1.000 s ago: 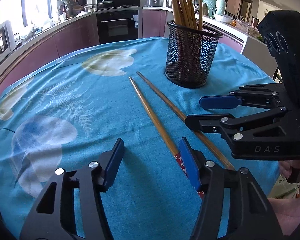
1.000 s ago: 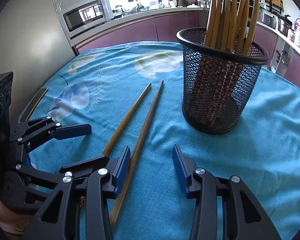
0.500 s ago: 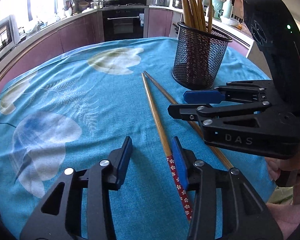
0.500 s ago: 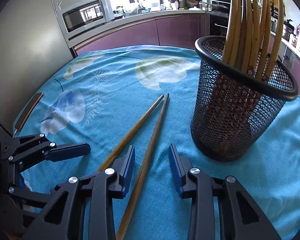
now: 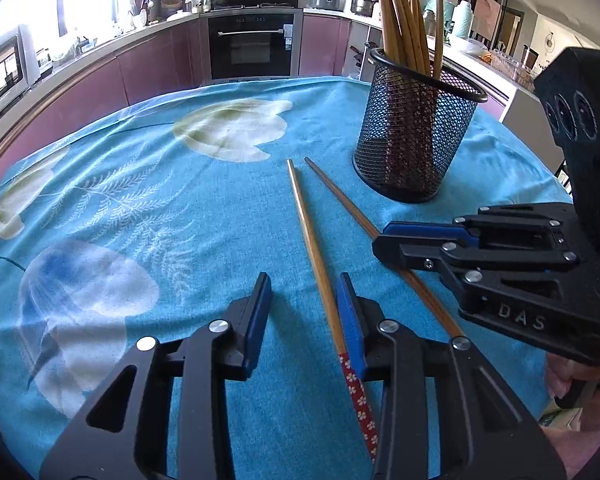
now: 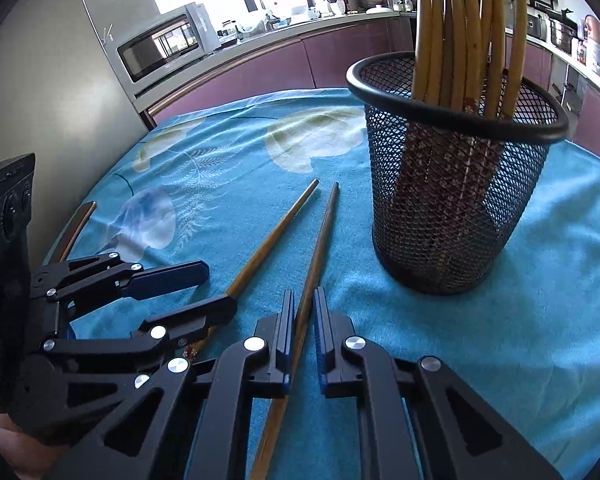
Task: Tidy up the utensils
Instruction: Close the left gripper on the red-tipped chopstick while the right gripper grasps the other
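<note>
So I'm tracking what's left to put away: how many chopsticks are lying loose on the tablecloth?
2. One chopstick lies between the left gripper's open jaws; the darker chopstick is clamped by the right gripper. None seem hidden.

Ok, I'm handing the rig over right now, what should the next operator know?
Right gripper: jaws have just closed, shut on the darker plain wooden chopstick, which lies on the blue floral tablecloth.
Left gripper: jaws have just been closing, still open around the lighter wooden chopstick with the red flowered end; one pad touches it, not clamped.
Black wire-mesh holder: upright beyond both tips, already holding several chopsticks.
Done: right grip made.
Left: probably finish the left grip, lift both, drop them into the holder.
</note>
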A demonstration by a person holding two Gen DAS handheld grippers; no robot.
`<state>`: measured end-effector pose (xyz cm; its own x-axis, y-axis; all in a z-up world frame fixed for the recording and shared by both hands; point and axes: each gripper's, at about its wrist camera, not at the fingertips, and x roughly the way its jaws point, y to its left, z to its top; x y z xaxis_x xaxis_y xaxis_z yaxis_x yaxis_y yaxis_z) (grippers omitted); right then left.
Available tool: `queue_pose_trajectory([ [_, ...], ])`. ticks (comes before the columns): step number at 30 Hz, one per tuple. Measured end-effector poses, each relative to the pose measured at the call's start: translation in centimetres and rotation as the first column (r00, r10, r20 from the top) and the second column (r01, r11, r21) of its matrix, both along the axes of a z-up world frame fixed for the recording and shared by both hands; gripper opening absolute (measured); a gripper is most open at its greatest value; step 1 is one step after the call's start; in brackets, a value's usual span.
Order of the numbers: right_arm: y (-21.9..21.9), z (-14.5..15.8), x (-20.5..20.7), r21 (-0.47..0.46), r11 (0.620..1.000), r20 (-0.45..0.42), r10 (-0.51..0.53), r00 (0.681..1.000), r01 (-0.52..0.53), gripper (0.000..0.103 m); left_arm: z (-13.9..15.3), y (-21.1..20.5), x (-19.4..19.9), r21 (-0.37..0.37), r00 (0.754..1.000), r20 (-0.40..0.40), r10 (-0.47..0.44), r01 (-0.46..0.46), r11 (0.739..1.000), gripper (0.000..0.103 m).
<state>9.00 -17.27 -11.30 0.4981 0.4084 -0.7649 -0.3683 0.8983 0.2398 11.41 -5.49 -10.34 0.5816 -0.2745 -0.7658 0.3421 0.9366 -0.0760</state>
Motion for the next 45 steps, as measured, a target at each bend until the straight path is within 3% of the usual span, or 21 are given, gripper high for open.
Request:
queue_pose_trajectory([
  [10,0.8,-0.1,0.0,-0.047,0.999,0.019,0.004,1.000,-0.003,0.009,-0.1,-0.4,0.8,-0.003,1.000,-0.004,0.013,-0.013,1.000,0.023],
  [16,0.5,-0.2,0.0,-0.027,1.000,0.017,-0.003,1.000,0.004,0.008,-0.1,-0.5,1.0,-0.015,1.000,-0.009,0.022,-0.022,1.000,0.011],
  [32,-1.2,1.1,-1.4,0.084,0.996,0.027,0.021,0.999,-0.023,0.006,0.1,0.3,0.2,-0.052,1.000,-0.016,0.023,-0.024,0.998,0.008],
  [40,0.0,0.0,-0.7,0.045,0.998,-0.014,0.048,0.999,-0.047,0.009,-0.2,0.0,-0.1,-0.039,1.000,-0.026,-0.005,0.004,0.999,0.008],
  [45,0.7,-0.1,-0.5,-0.011,0.998,0.005,0.059,0.998,-0.059,0.009,-0.3,-0.3,0.3,-0.021,0.999,-0.027,-0.016,0.016,1.000,0.008],
])
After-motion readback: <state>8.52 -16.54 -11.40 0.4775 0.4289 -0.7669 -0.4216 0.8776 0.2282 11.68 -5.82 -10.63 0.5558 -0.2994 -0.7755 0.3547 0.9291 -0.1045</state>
